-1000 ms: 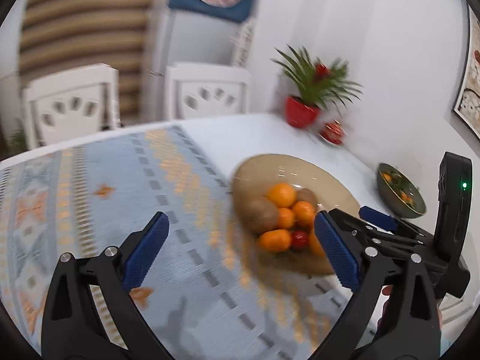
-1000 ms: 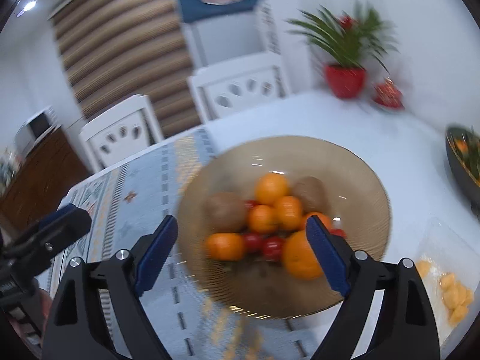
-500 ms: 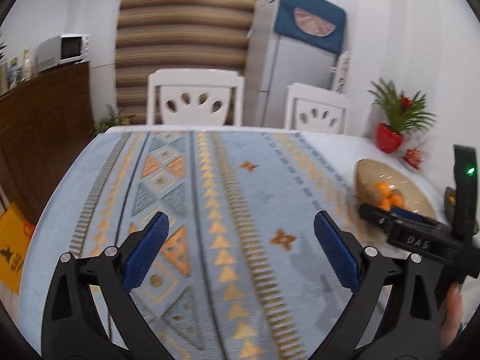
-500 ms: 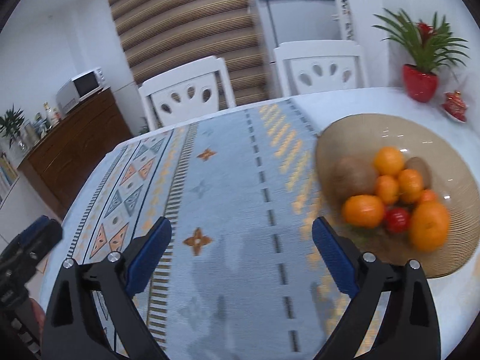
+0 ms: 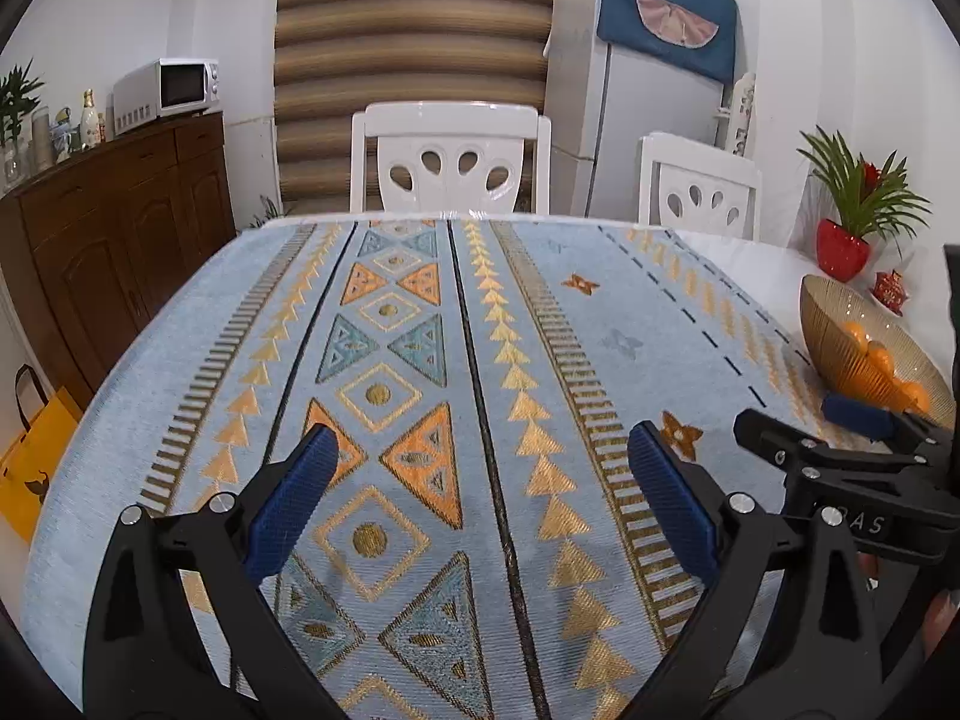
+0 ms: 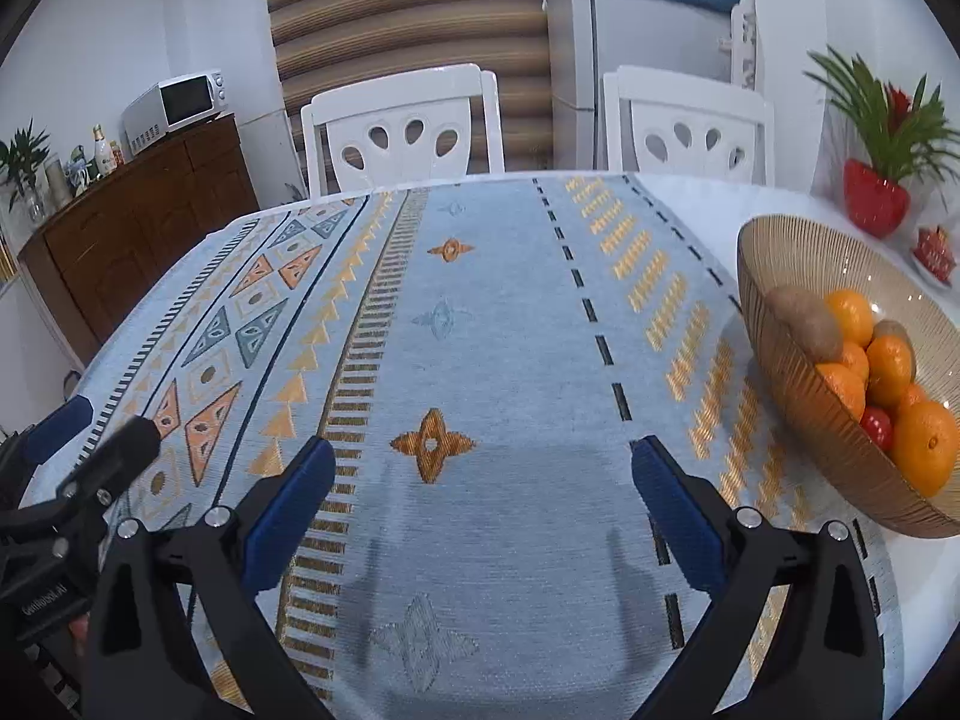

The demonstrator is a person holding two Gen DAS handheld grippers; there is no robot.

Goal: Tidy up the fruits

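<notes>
A ribbed amber glass bowl (image 6: 780, 372) stands at the right on the table and holds several oranges (image 6: 888, 363), brown kiwis (image 6: 804, 324) and a red fruit (image 6: 877, 425). The bowl also shows in the left wrist view (image 5: 831, 333). My right gripper (image 6: 480, 501) is open and empty, low over the patterned cloth, left of the bowl. My left gripper (image 5: 480, 492) is open and empty over the cloth, further left. The right gripper (image 5: 840, 438) shows in the left wrist view, between my left gripper and the bowl.
A blue patterned tablecloth (image 5: 420, 360) covers the table. Two white chairs (image 5: 450, 156) stand at the far edge. A red potted plant (image 6: 876, 192) and a small red ornament (image 6: 933, 249) stand behind the bowl. A wooden sideboard (image 5: 114, 228) with a microwave is at the left.
Both grippers have swung left, away from the bowl, and now face the bare tablecloth. The bowl has moved from view centre to the right edge. Both grippers stay open.
</notes>
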